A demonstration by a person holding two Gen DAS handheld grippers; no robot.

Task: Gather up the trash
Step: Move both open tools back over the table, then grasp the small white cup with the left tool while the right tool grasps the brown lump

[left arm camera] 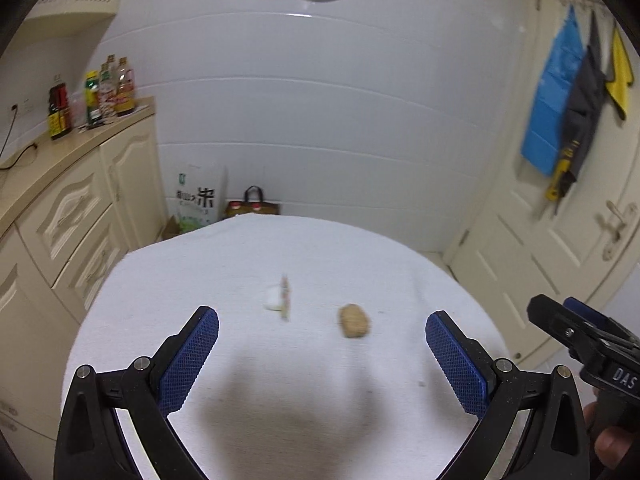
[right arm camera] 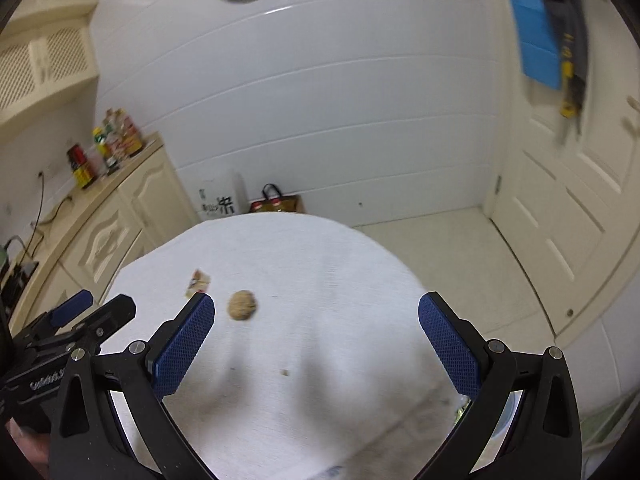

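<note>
A brown crumpled lump lies on the white-clothed table, with a small white wrapper scrap to its left. Both also show in the right wrist view, the lump and the scrap. My left gripper is open and empty, held above the table nearer than both pieces. My right gripper is open and empty, above the table with the lump just inside its left finger. A tiny crumb lies on the cloth between the right fingers.
Cream cabinets with sauce bottles stand along the left wall. A rice sack and a brown bag sit on the floor behind the table. A white door with hanging blue and yellow bags is at right.
</note>
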